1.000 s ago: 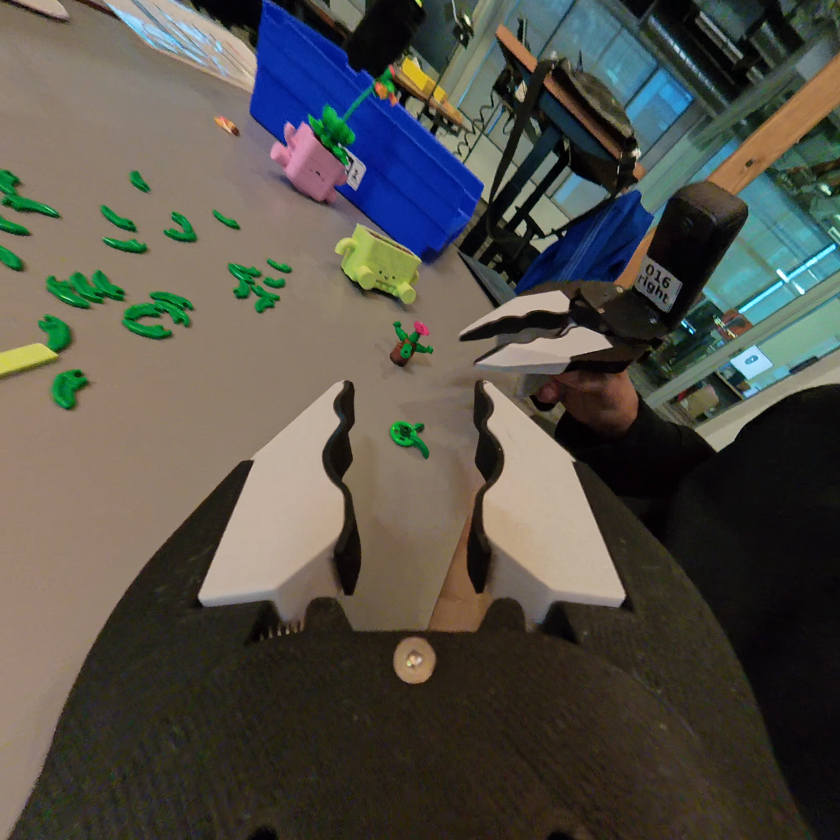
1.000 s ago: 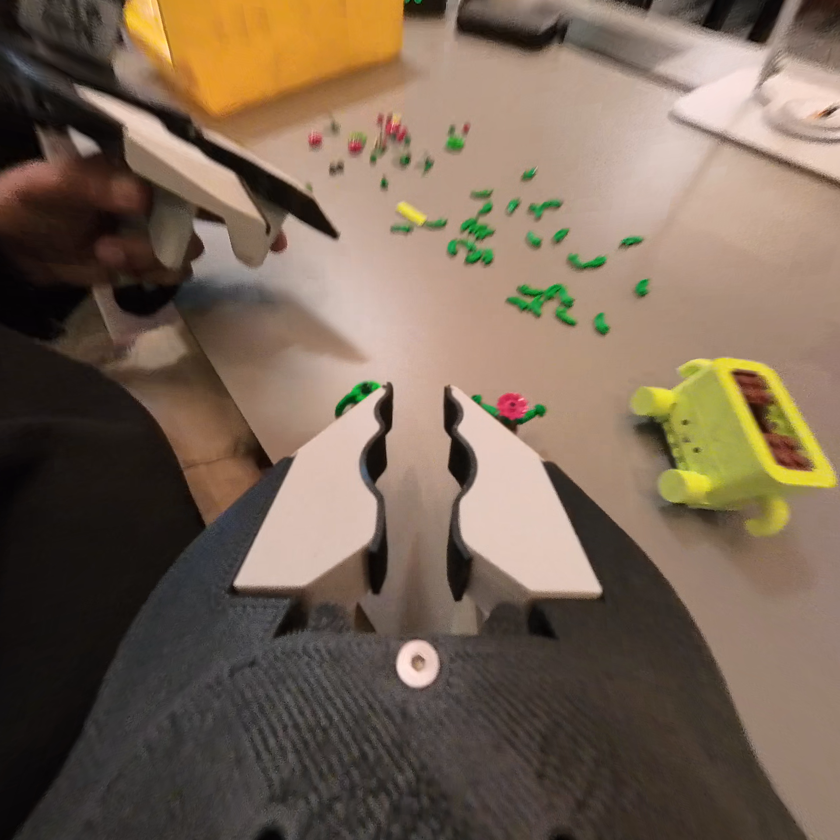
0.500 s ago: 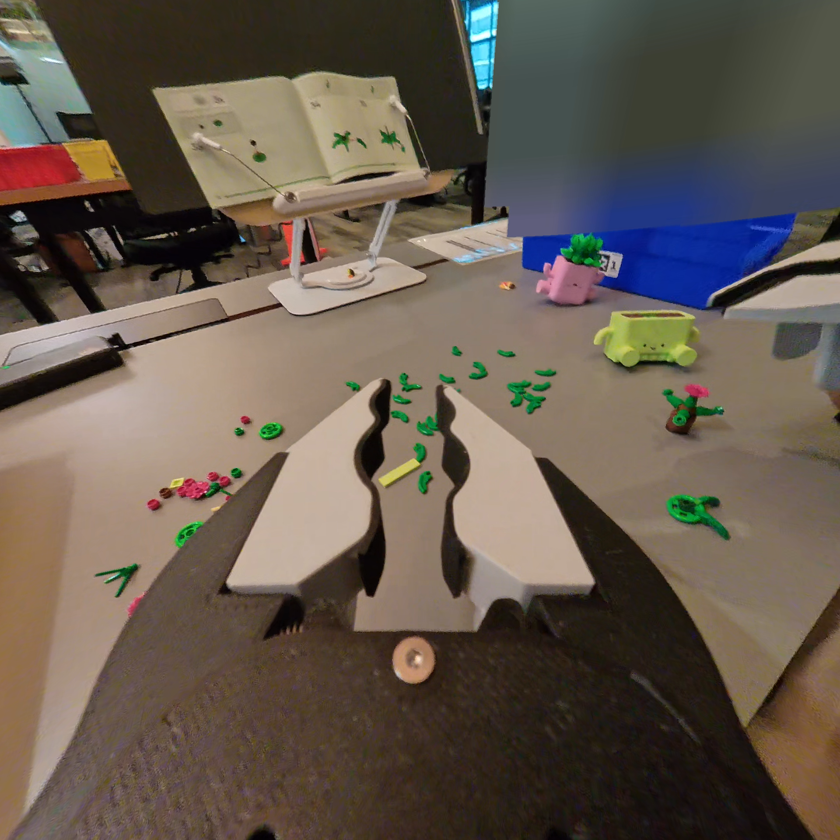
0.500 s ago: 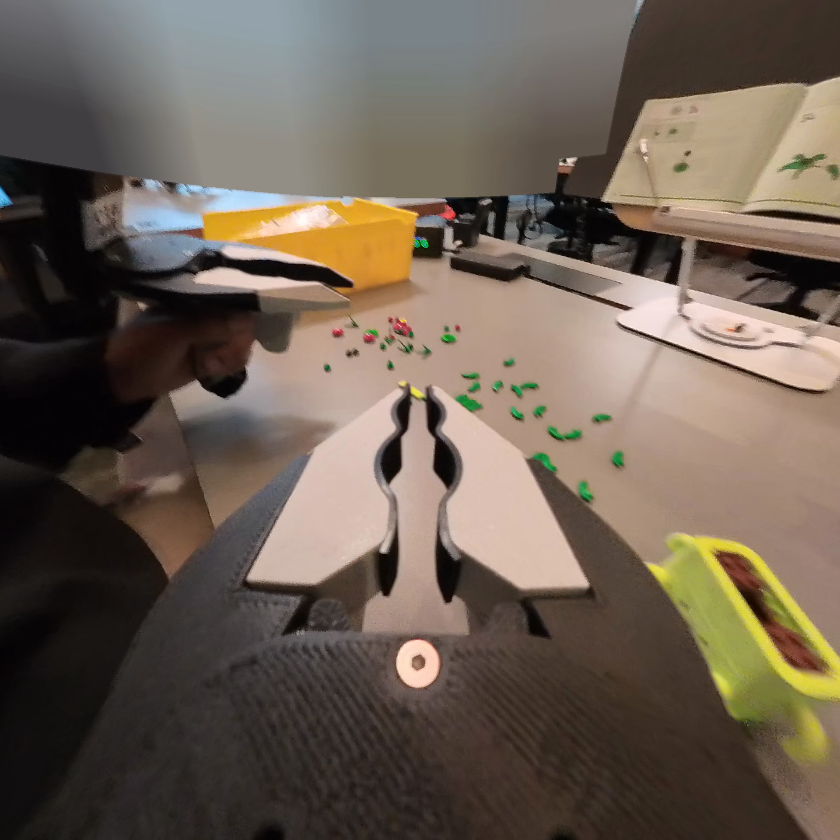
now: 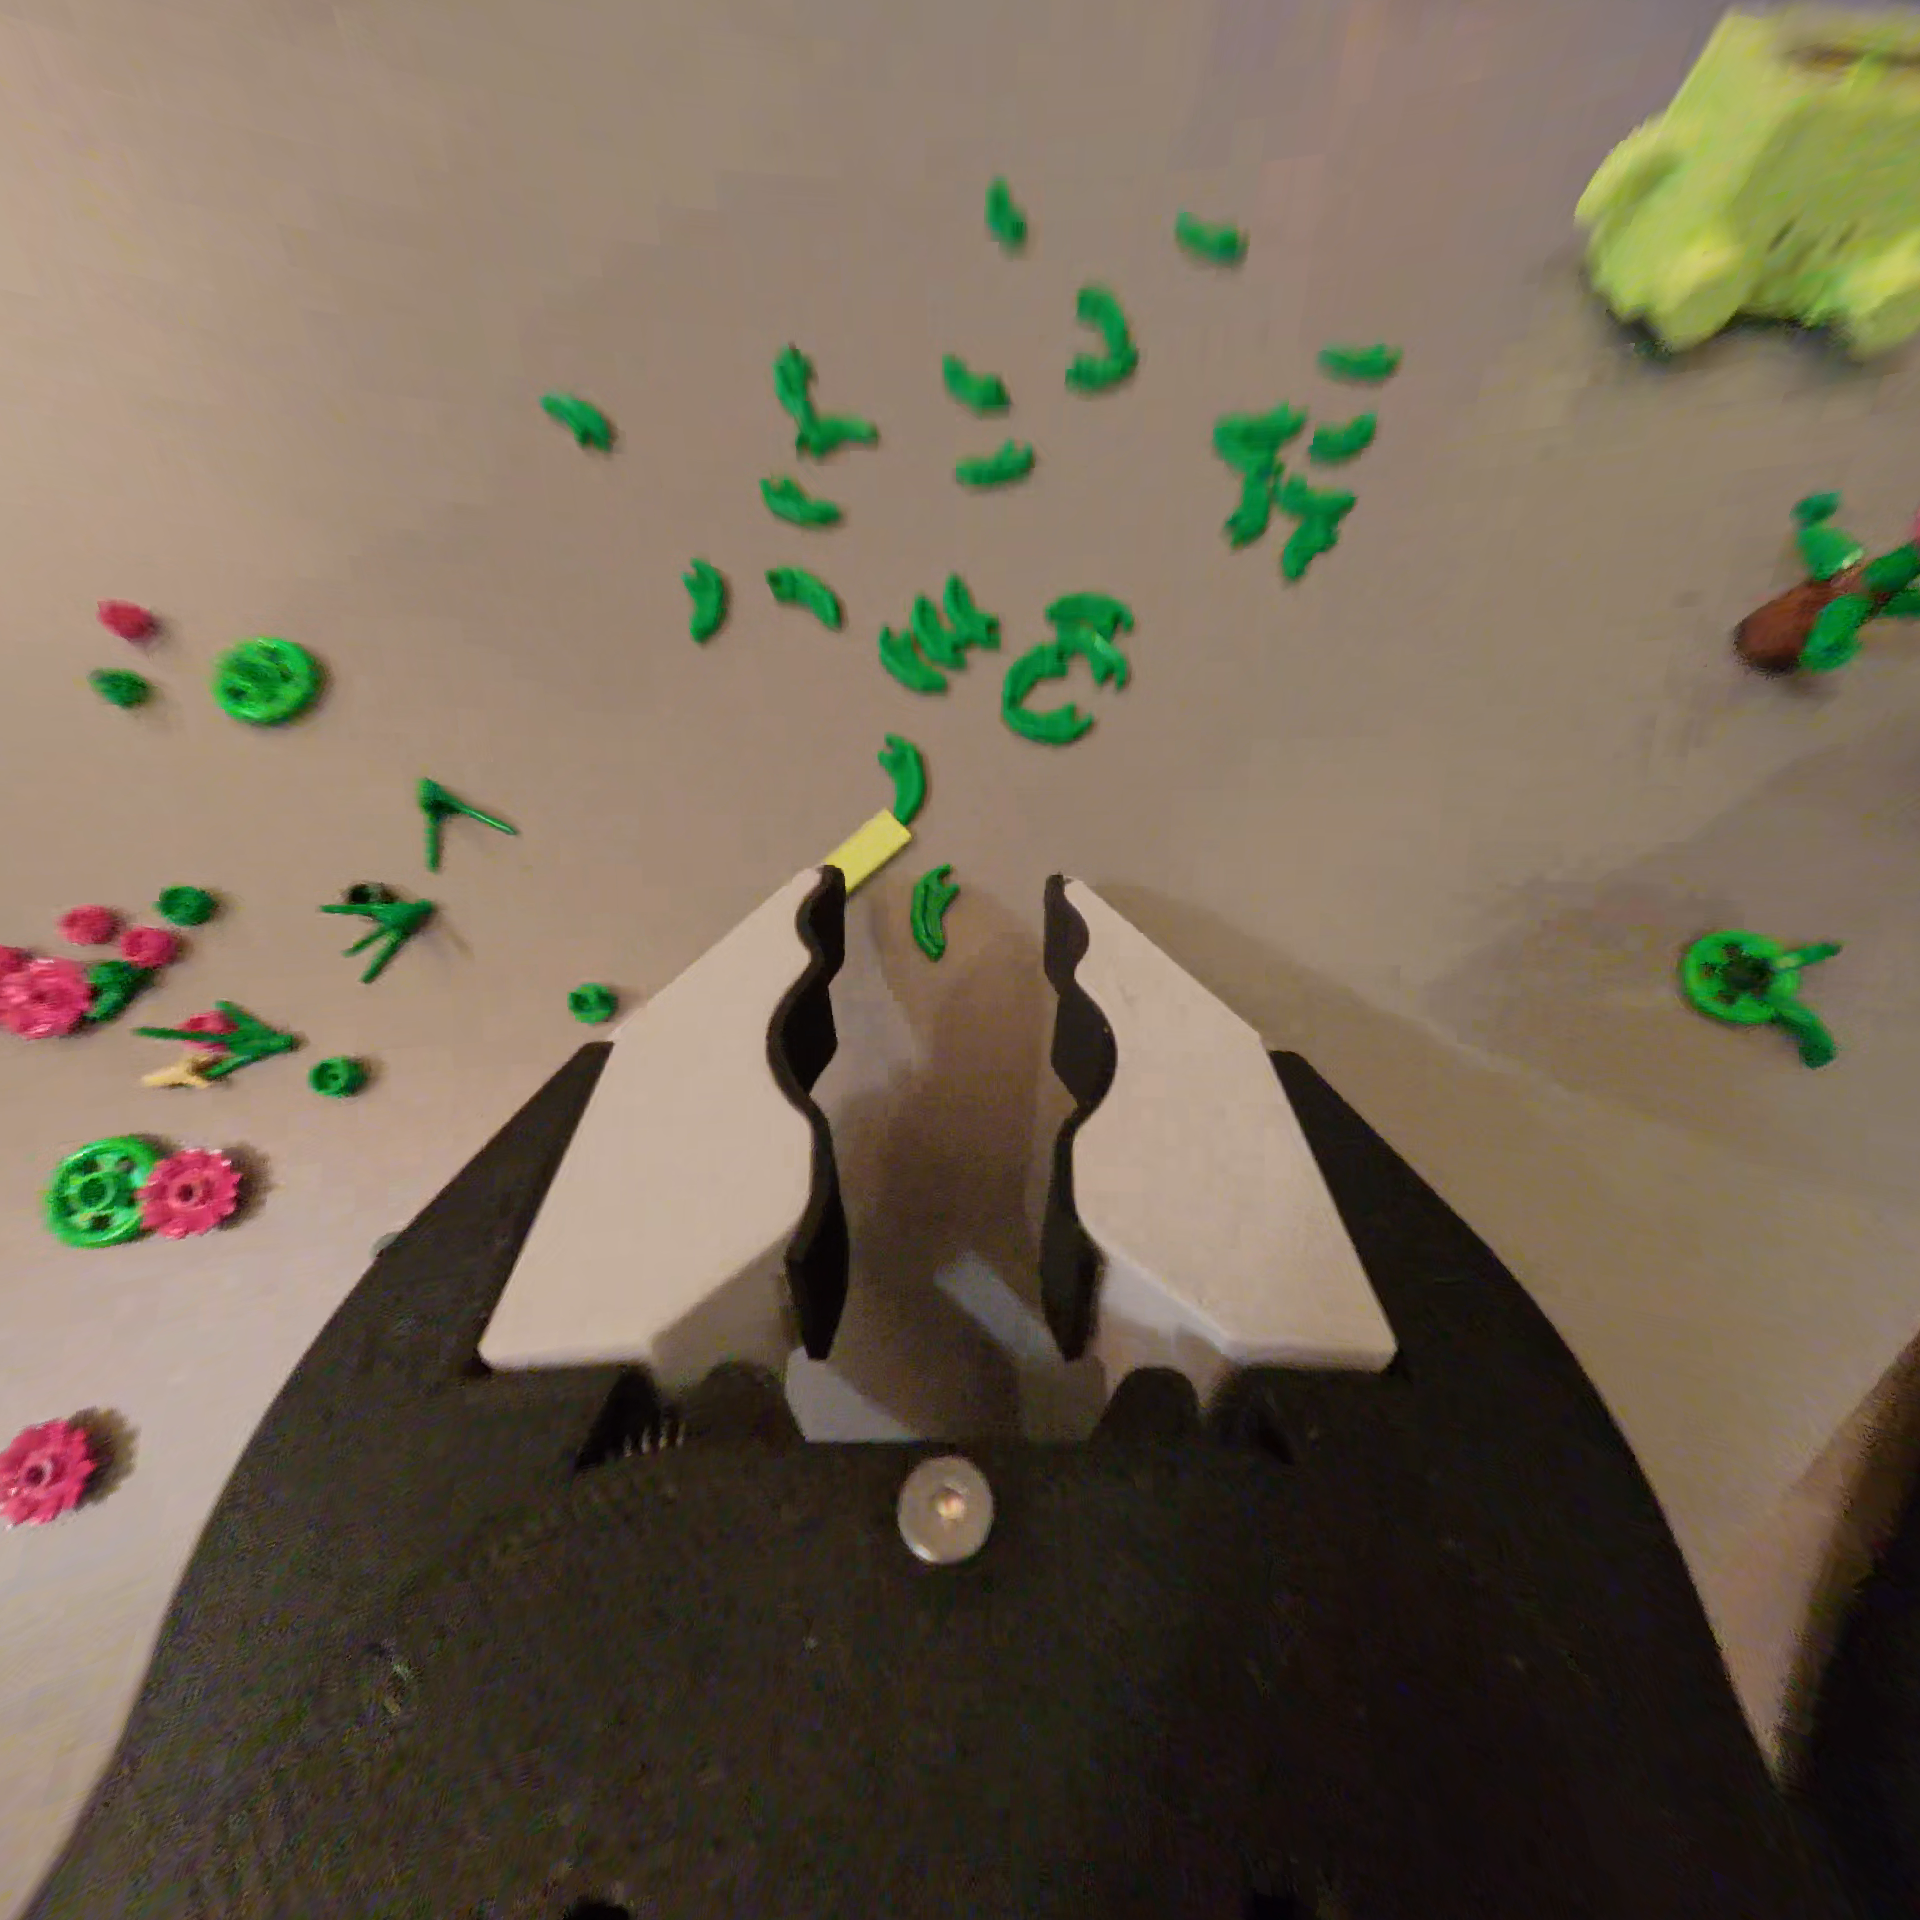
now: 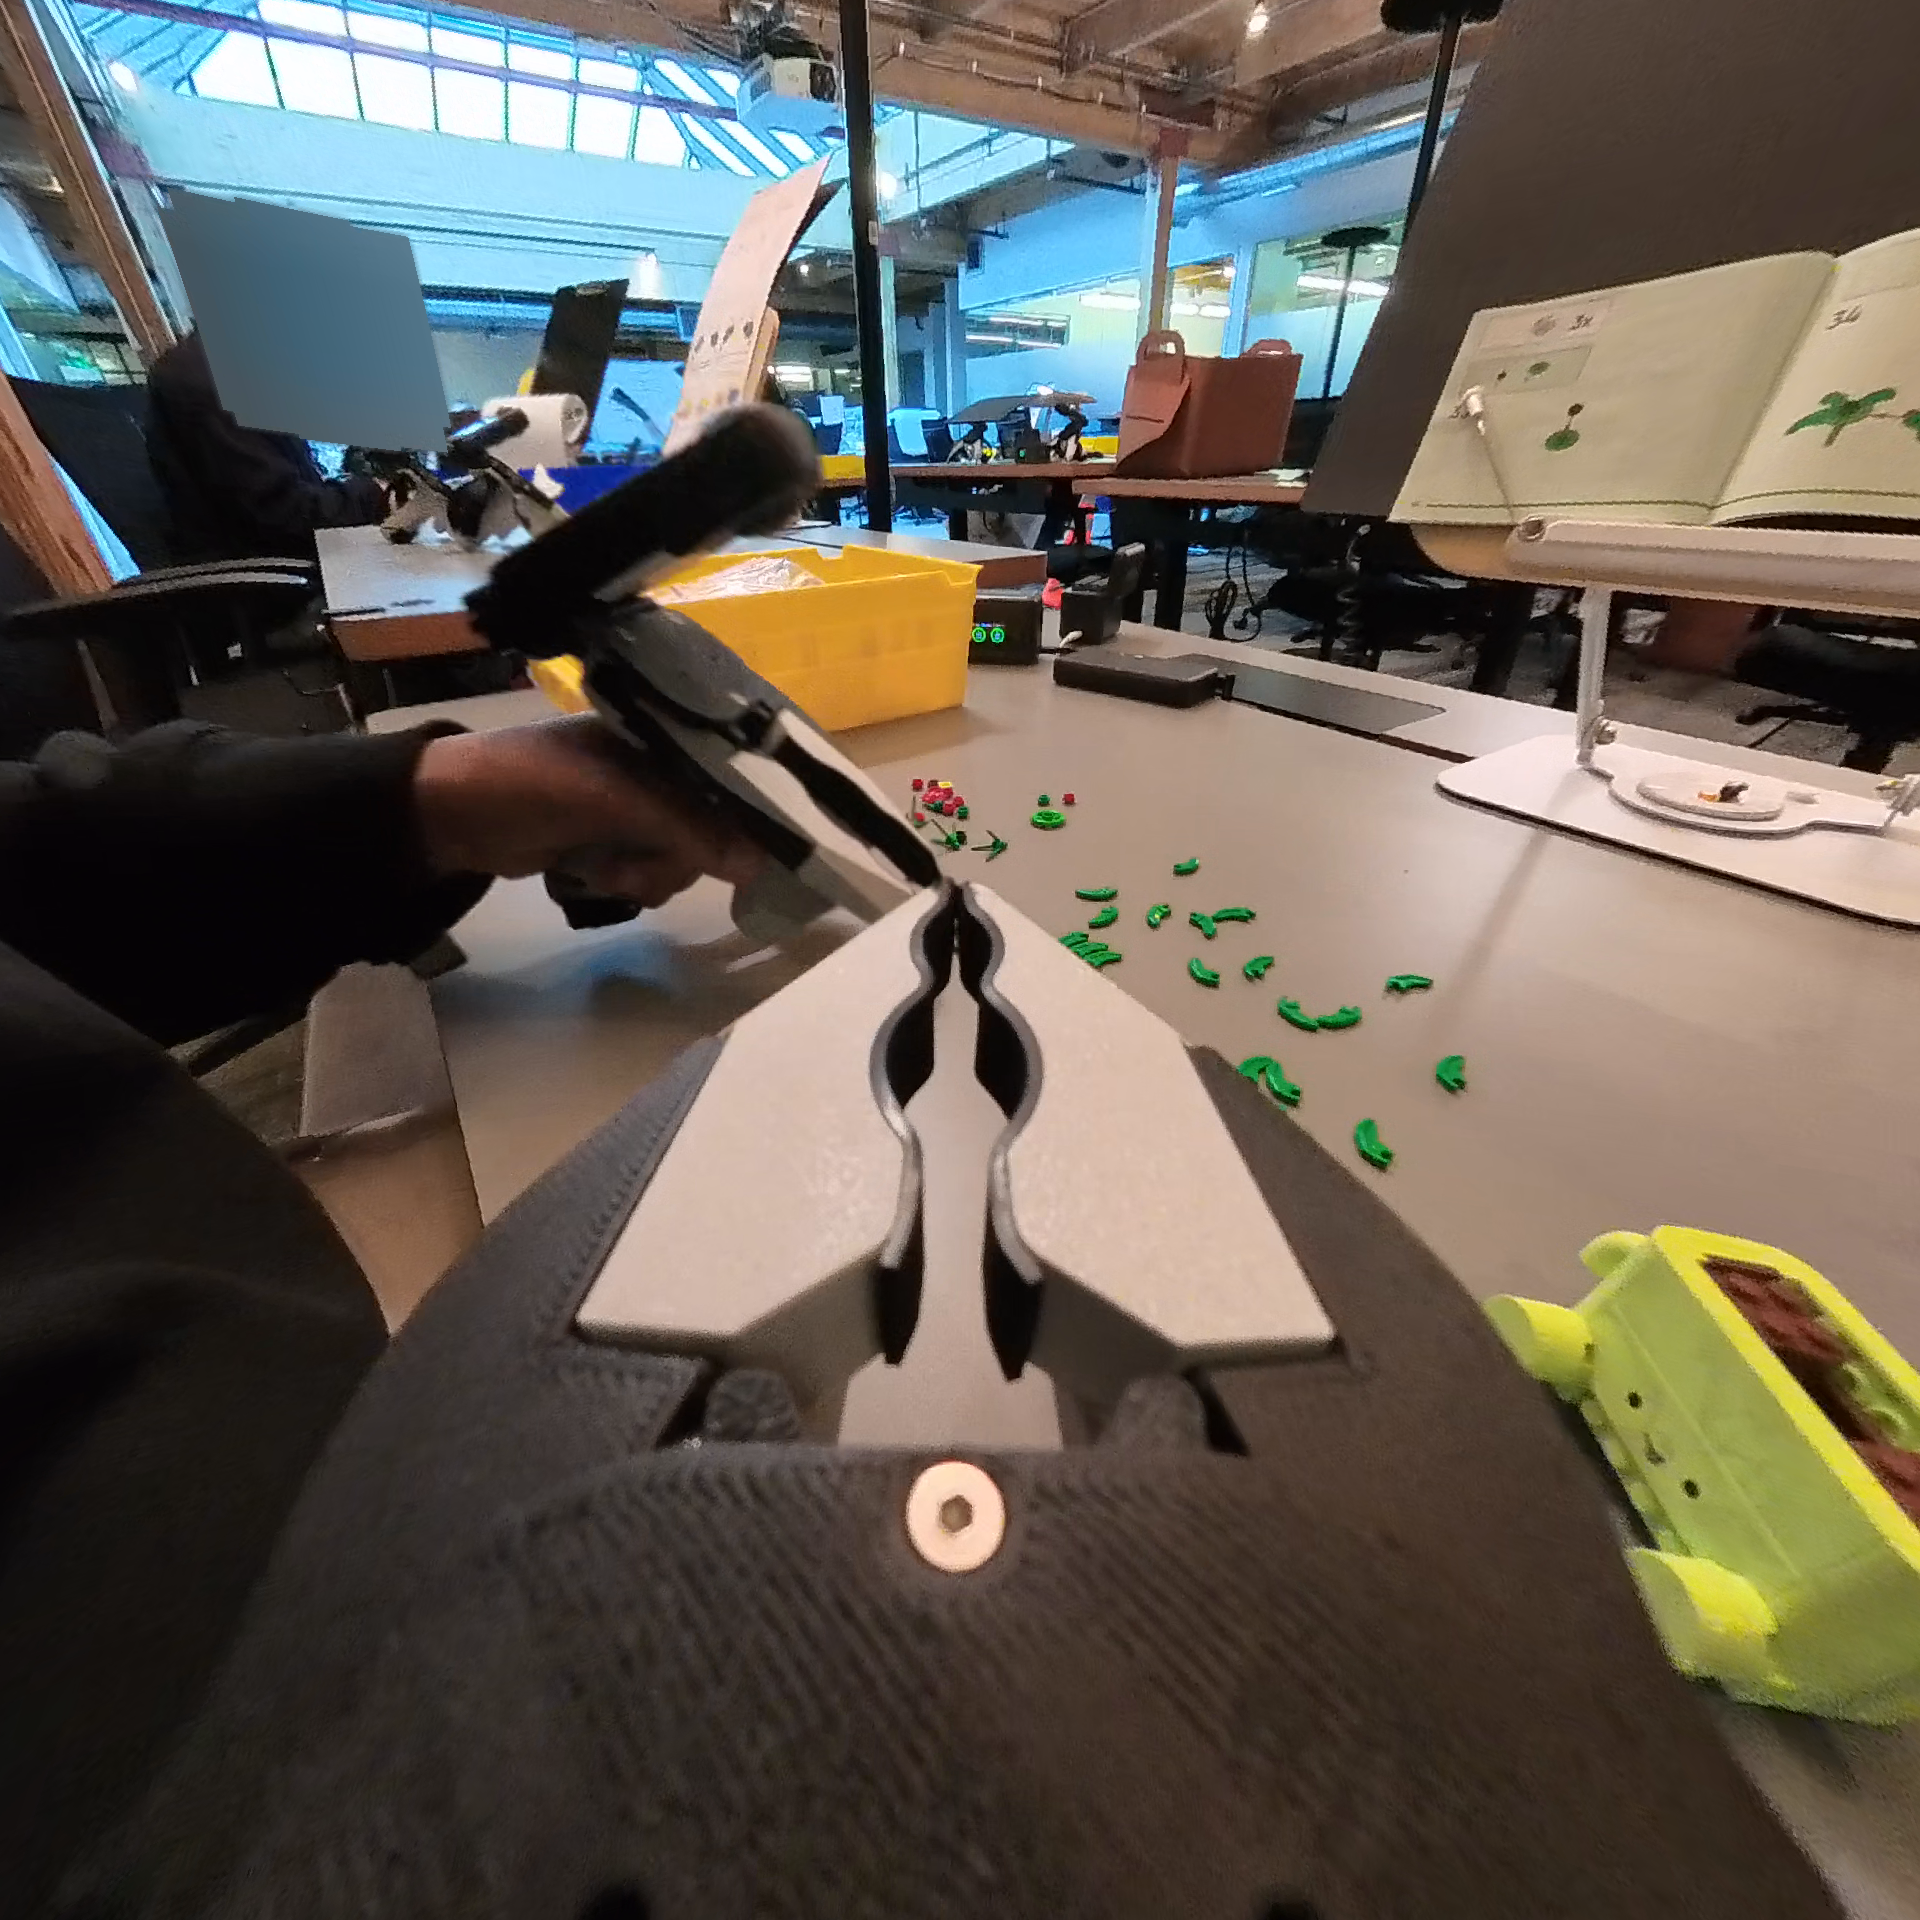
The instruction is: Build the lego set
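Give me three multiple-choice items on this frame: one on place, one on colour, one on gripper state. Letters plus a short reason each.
1. Where does the lime planter sit in the left wrist view?
A. upper right
B. lower left
C. centre, between the fingers

2. What colour is the flat bar just past the tip of the left gripper?
A. pink
B. yellow-green
C. blue

3. How does the right gripper stand?
A. wide open
B. shut on a green leaf
C. shut, nothing between the fingers

Answers:
1. A, it fills the upper right corner, blurred.
2. B, a pale yellow-green strip lies beside the left finger's tip, near a curved green leaf.
3. C, the fingertips meet in the right wrist view with no piece seen between them, while the left gripper's fingers stand apart.
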{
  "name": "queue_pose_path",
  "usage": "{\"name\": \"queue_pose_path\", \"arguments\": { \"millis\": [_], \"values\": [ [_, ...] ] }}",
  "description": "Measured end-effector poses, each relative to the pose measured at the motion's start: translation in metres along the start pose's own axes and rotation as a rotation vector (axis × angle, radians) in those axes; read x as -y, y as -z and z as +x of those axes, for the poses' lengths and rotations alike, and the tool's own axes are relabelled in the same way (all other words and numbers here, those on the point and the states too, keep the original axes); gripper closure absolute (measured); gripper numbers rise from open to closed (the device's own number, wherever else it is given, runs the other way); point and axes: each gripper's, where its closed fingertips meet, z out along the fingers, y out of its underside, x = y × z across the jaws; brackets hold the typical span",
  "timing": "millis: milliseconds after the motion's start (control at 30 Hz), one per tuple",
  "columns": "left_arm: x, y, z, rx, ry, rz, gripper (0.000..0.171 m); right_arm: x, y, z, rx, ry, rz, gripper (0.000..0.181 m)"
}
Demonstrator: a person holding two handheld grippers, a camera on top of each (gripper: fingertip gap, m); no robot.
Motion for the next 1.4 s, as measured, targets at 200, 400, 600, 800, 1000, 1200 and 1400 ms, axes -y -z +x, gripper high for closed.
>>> {"name": "queue_pose_path", "arguments": {
  "millis": [200,400,600,800,1000,1200,1400],
  "values": [
    [-0.001,-0.003,-0.003,0.044,-0.047,-0.044,0.151,-0.007,-0.006,-0.007,-0.002,0.065,-0.05,0.181],
    [-0.004,-0.001,0.001,0.04,-0.063,-0.052,0.152,-0.006,-0.005,-0.006,-0.003,0.059,-0.039,0.181],
    [-0.013,-0.002,0.003,0.039,-0.042,-0.085,0.158,-0.007,-0.006,-0.006,-0.004,0.065,-0.048,0.181],
    [-0.009,0.001,0.013,-0.031,-0.028,-0.035,0.168,-0.006,-0.005,-0.007,-0.006,0.068,-0.038,0.181],
    [0.031,0.026,0.061,-0.321,0.021,0.215,0.168,-0.002,-0.002,-0.007,-0.015,0.078,-0.001,0.181],
    [0.062,0.076,0.125,-0.924,0.299,0.351,0.169,0.0,0.001,-0.019,0.104,-0.048,-0.003,0.16],
    [0.069,0.104,0.158,-1.248,0.407,0.354,0.169,0.025,0.008,-0.037,0.36,-0.389,0.133,0.152]
  ]
}}
